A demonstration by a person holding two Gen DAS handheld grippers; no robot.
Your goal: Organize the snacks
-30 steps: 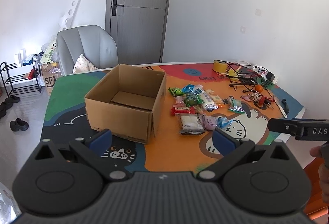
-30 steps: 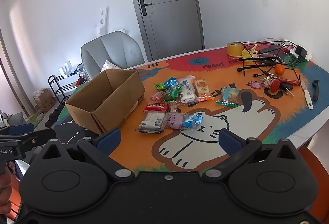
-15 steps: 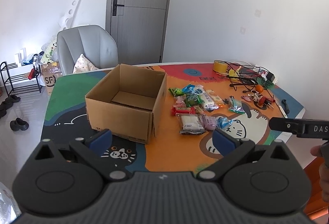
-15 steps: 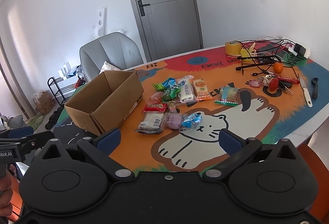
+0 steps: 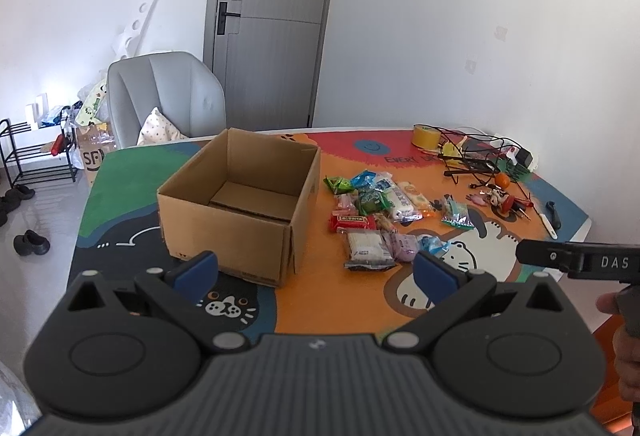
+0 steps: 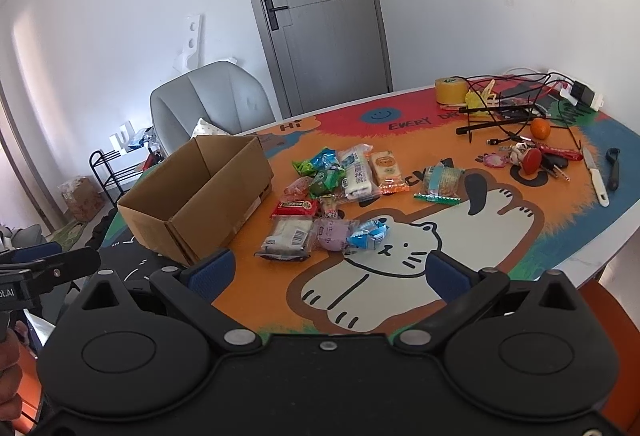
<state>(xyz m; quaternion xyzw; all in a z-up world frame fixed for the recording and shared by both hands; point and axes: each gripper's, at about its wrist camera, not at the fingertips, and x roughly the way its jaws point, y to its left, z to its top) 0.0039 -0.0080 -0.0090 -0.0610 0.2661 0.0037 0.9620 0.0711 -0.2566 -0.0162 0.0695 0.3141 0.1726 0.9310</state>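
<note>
Left gripper: I hold the left gripper (image 5: 316, 272) low at the near edge; blue pads spread wide, nothing between them.
Right gripper: the right gripper (image 6: 328, 270) is likewise spread wide and empty, well short of the snacks.
Box: open brown cardboard box (image 5: 240, 204) sits at 11 o'clock from the left gripper; only its bare floor shows, no snack inside.
Snacks: loose pile of small wrapped snack packets (image 6: 340, 192) at 12 o'clock from the right gripper, just beside the box's right wall.
Nearest packets: clear-wrapped white cracker pack (image 6: 288, 238), purple round-filled pack (image 6: 332, 234) and blue-and-white candy wrapper (image 6: 368, 232) form the near row, touching one another.
Table: colourful cartoon-cat table mat (image 6: 400, 276); at 2 o'clock lie cables, a roll of yellow tape (image 6: 451, 90) and a small orange fruit (image 6: 541, 128), apart from the snacks.
Change: over the last second the right view has slid slightly toward the pile; the left view is nearly unchanged. No packet has moved.
Meaning: I judge sorting has not begun; this is the approach. The near row looks the easiest first pick, though the crinkly wrappers may slip or drag neighbours.
</note>
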